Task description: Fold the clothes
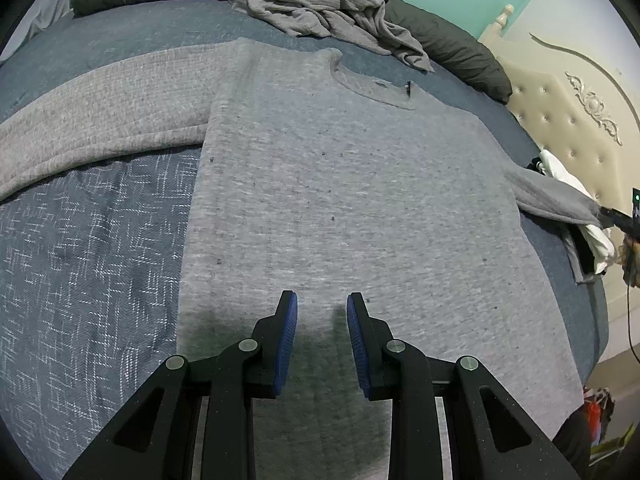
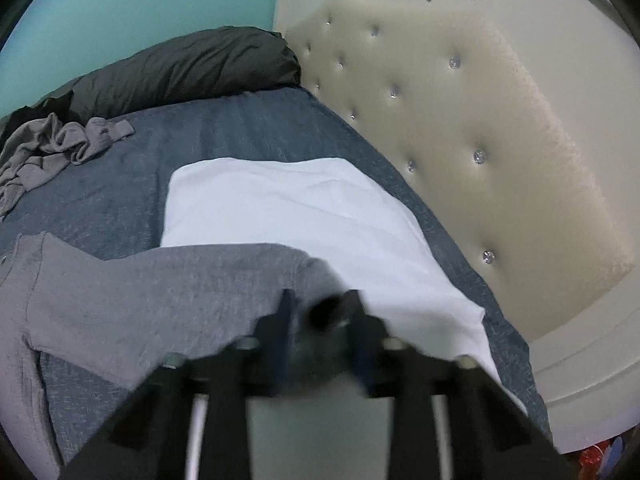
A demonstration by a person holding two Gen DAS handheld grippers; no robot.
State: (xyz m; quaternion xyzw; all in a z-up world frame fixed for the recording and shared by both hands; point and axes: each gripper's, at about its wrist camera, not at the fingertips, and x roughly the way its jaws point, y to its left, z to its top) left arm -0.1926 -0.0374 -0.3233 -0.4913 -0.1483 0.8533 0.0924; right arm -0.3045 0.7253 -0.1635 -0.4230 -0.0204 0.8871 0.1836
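Note:
A grey sweater (image 1: 340, 200) lies flat, front up, on the blue bedspread (image 1: 80, 240), with its neck at the far side. My left gripper (image 1: 322, 300) hovers open over the lower middle of the sweater, its blue pads (image 1: 286, 344) holding nothing. One sleeve spreads out to the left (image 1: 92, 120). The other sleeve (image 2: 160, 292) runs right, across a folded white garment (image 2: 280, 208). My right gripper (image 2: 320, 312) is blurred, its fingers standing apart on either side of the dark cuff end of that sleeve. From the left wrist view it shows at the sleeve's tip (image 1: 616, 218).
A crumpled grey garment (image 1: 328, 12) lies at the far side of the bed against a dark pillow (image 1: 448, 48). A cream tufted headboard (image 2: 460, 140) stands close on the right. The bed's edge drops off at the right, with coloured items on the floor (image 1: 600, 412).

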